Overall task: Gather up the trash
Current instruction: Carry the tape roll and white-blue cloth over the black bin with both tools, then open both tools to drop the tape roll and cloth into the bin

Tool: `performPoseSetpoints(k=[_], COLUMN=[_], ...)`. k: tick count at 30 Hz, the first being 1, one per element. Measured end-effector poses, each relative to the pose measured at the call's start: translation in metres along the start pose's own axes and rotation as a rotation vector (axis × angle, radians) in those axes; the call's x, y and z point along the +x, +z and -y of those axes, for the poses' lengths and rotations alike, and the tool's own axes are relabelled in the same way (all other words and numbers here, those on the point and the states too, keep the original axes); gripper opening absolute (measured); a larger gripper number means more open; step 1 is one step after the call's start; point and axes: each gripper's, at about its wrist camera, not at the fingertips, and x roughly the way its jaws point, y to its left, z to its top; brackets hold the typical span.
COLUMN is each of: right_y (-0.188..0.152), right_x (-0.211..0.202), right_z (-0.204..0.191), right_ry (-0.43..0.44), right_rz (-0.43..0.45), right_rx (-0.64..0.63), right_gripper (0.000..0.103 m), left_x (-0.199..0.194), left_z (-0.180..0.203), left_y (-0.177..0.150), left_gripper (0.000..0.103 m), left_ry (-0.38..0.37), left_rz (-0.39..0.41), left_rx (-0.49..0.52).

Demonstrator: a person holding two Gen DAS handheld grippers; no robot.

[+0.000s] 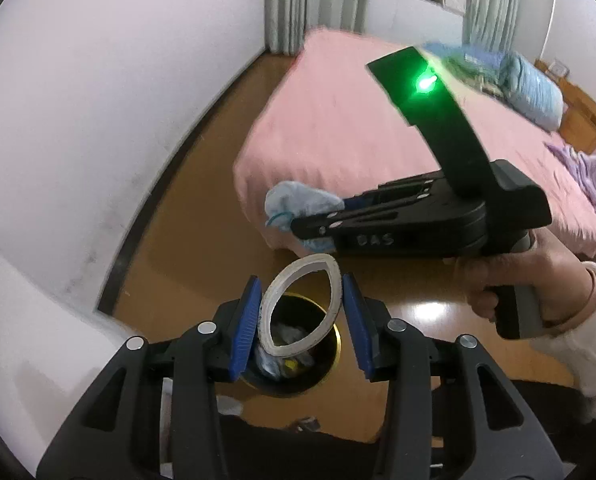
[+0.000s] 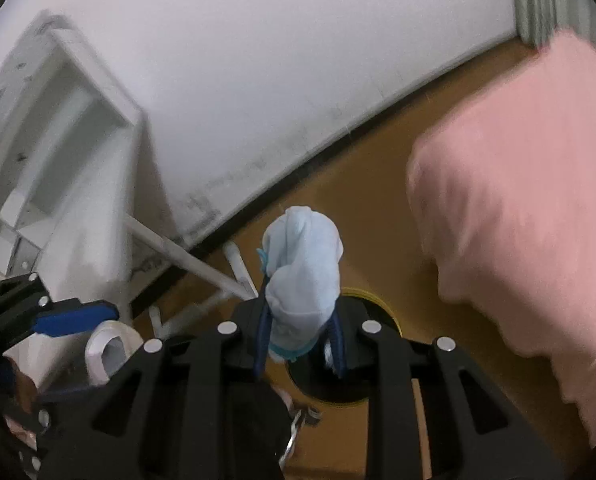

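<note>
My left gripper (image 1: 301,312) is shut on a white tape roll (image 1: 321,264), squeezed into an oval, held above a dark trash bin (image 1: 282,380) with a yellow rim that holds scraps. My right gripper (image 2: 299,344) is shut on a crumpled light-blue face mask (image 2: 303,272) and holds it over the same bin (image 2: 337,384). In the left wrist view the right gripper (image 1: 298,222) with the mask (image 1: 298,204) is just beyond the roll. In the right wrist view the left gripper (image 2: 78,344) with the roll (image 2: 98,352) is at lower left.
A bed with a pink sheet (image 1: 357,120) stands right of the bin, with a blue pillow (image 1: 533,84) and purple cloth (image 1: 593,176) on it. A white wall (image 1: 118,100) and white furniture (image 2: 58,140) stand to the left. The floor (image 1: 202,184) is brown wood.
</note>
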Motion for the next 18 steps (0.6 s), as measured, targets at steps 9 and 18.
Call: performPoseSetpoints(k=[9, 18], right_y=[-0.084, -0.121], right_x=[0.173, 0.249], right_z=[0.099, 0.123], right_ry=[0.021, 0.016], right_rz=[-0.369, -0.536], right_rx=[0.243, 0.359], right_gripper=[0.025, 0.025], left_x=[0.210, 0.275], left_z=[-0.038, -0.068], left_y=[-0.064, -0.090], left_gripper=[0.041, 0.041], left_ry=[0.066, 0.078], left_rz=[-0.398, -0.578], left_rx=[-0.182, -0.245])
